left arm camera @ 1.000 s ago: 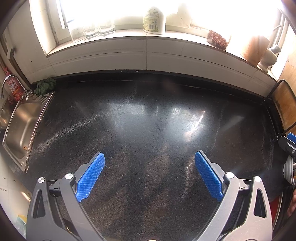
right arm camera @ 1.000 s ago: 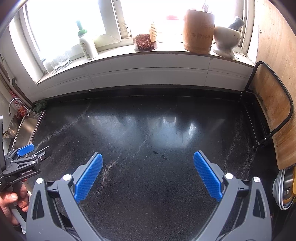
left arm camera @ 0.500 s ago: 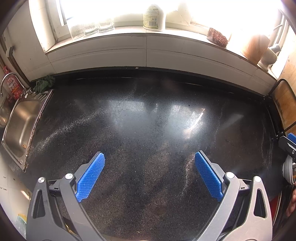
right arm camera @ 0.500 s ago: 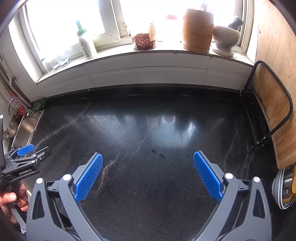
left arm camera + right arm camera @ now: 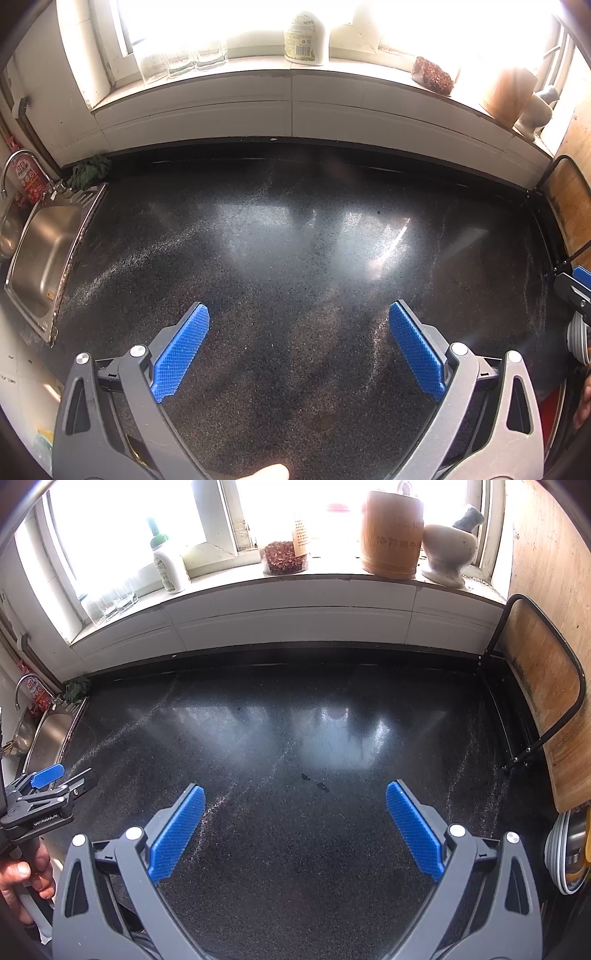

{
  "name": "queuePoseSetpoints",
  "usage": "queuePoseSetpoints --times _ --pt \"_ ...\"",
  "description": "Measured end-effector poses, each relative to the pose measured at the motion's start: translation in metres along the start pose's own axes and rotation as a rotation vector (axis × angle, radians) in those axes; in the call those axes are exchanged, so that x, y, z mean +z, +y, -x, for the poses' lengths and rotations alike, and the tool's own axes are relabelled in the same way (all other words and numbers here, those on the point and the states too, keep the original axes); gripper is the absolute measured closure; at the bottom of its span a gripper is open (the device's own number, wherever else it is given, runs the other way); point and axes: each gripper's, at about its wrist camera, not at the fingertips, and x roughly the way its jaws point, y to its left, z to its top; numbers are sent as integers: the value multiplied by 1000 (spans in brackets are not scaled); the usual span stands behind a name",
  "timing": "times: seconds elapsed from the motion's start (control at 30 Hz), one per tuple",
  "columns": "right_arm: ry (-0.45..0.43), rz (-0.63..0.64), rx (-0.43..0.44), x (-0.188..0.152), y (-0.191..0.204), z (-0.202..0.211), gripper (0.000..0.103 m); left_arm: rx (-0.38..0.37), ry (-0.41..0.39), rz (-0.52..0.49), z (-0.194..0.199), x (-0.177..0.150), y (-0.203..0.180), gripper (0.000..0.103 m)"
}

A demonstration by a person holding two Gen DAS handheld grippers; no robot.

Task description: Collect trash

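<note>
Countertop: the black speckled countertop (image 5: pixel 295 738) fills most of both views; it is glossy and shows pale reflections of the window; I see no clear piece of trash on it, only two tiny dark specks (image 5: pixel 314 781) ahead of the right gripper, too small to tell what they are
Windowsill: the white tiled windowsill (image 5: pixel 295 594) runs along the far edge; on it stand a row of glasses (image 5: pixel 110 600), a white bottle (image 5: pixel 170 568), a jar of reddish contents (image 5: pixel 284 557), a wooden canister (image 5: pixel 391 535) and a stone mortar with pestle (image 5: pixel 448 554)
Cutting board: the wooden cutting board (image 5: pixel 543 686) stands upright in a black wire rack at the right end of the counter
Sink: the steel sink (image 5: pixel 44 254) lies at the left end; a green cloth (image 5: pixel 88 173) sits at its far corner, beside the tap
Left gripper: the left gripper (image 5: pixel 299 347) hovers low over the counter and points toward the window; its blue pads (image 5: pixel 181 350) stand wide apart with nothing between them; in the right wrist view it shows at the left edge, held by a hand (image 5: pixel 22 882) around its handle
Right gripper: the right gripper (image 5: pixel 295 827) is level with it and points the same way; the jaws are spread wide and hold nothing; its tip shows at the right edge of the left wrist view
</note>
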Motion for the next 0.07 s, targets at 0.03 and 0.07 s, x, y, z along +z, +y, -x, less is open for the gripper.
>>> queuePoseSetpoints --times 0.03,0.07 --pt "2 1 -1 0 0 -2 8 4 1 -4 -2 0 0 8" --pt "4 2 -1 0 -1 -4 8 8 -2 -7 -5 0 1 8"
